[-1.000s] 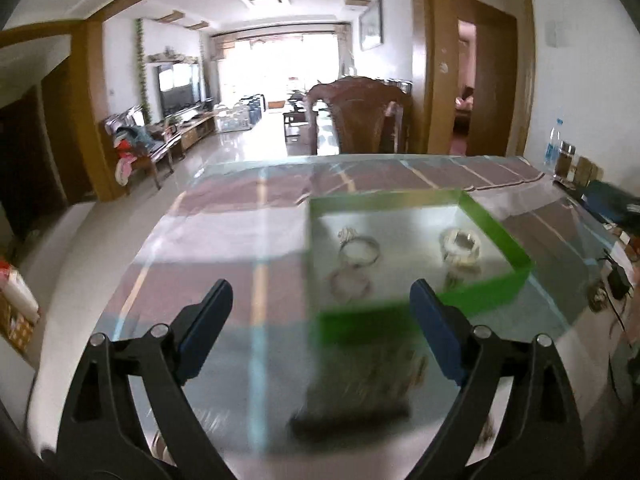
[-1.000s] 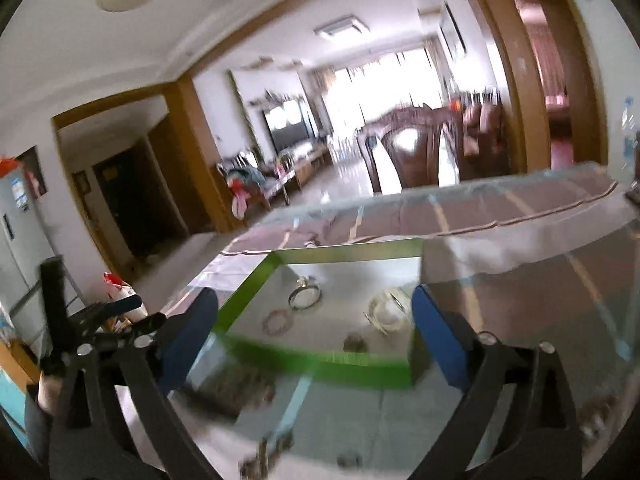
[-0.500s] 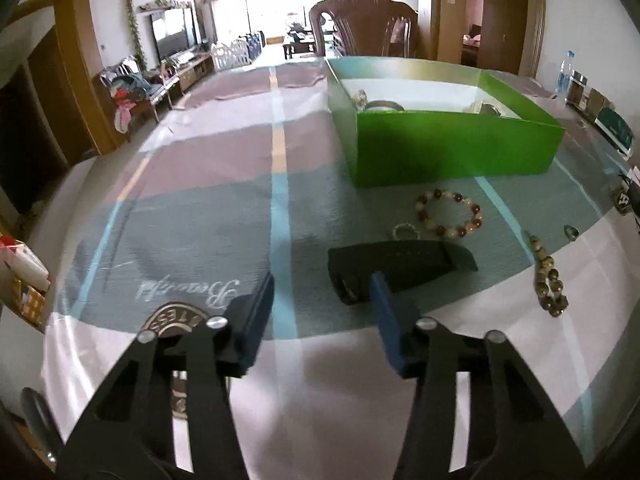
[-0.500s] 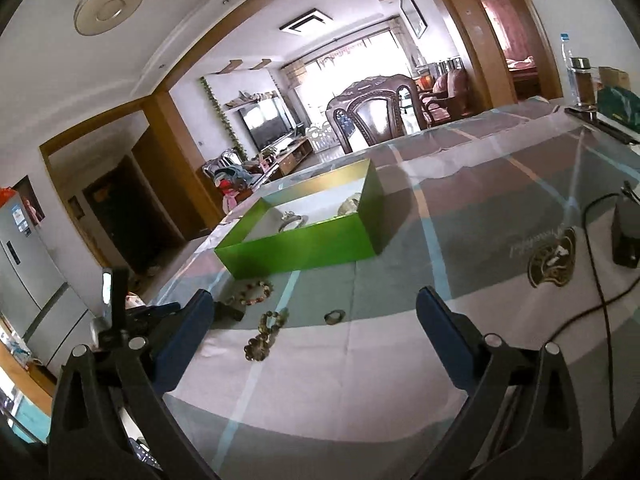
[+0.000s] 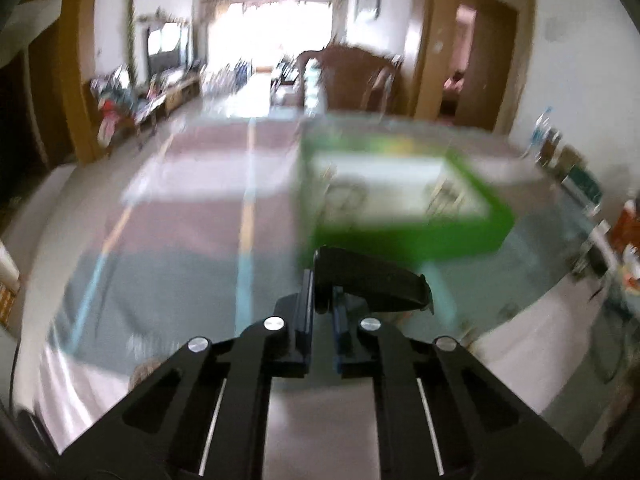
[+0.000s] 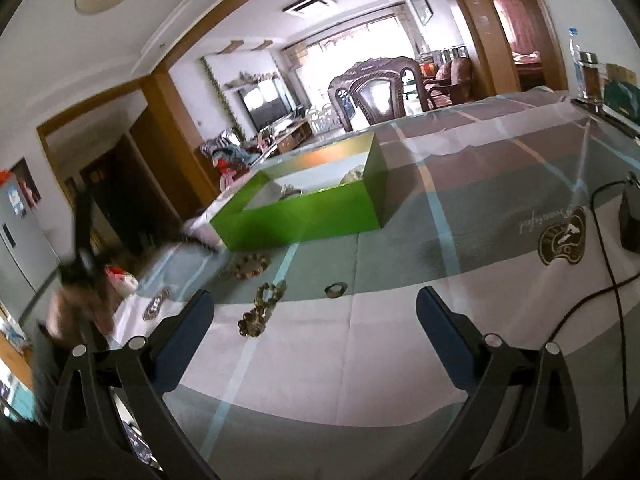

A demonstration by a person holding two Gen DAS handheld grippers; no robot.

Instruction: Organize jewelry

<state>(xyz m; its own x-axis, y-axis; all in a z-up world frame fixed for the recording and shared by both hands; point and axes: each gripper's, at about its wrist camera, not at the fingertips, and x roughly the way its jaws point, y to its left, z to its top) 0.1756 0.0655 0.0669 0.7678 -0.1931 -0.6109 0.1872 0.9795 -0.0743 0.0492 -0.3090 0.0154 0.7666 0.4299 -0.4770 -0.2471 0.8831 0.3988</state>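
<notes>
My left gripper [image 5: 320, 312] is shut on a black hair clip [image 5: 372, 280] and holds it above the table, just short of the green box [image 5: 404, 236]. The left wrist view is blurred; rings show faintly inside the box. In the right wrist view the green box [image 6: 304, 216] stands mid-table with jewelry inside. In front of it lie a red-and-white bead bracelet [image 6: 250, 265], a brown bead bracelet [image 6: 264, 308], a small ring [image 6: 335, 289] and a flat clip [image 6: 156, 305]. My right gripper [image 6: 314, 344] is open and empty, low over the cloth.
A striped tablecloth [image 6: 460, 248] covers the table. A black device with a cable [image 6: 630, 220] lies at the right edge. A bottle and boxes [image 6: 588, 76] stand far right. A carved wooden chair [image 6: 376, 92] stands behind the table.
My left gripper closed on the black hair clip and lifted it off the cloth toward the green box. My right gripper stayed open and moved a little closer to the table.
</notes>
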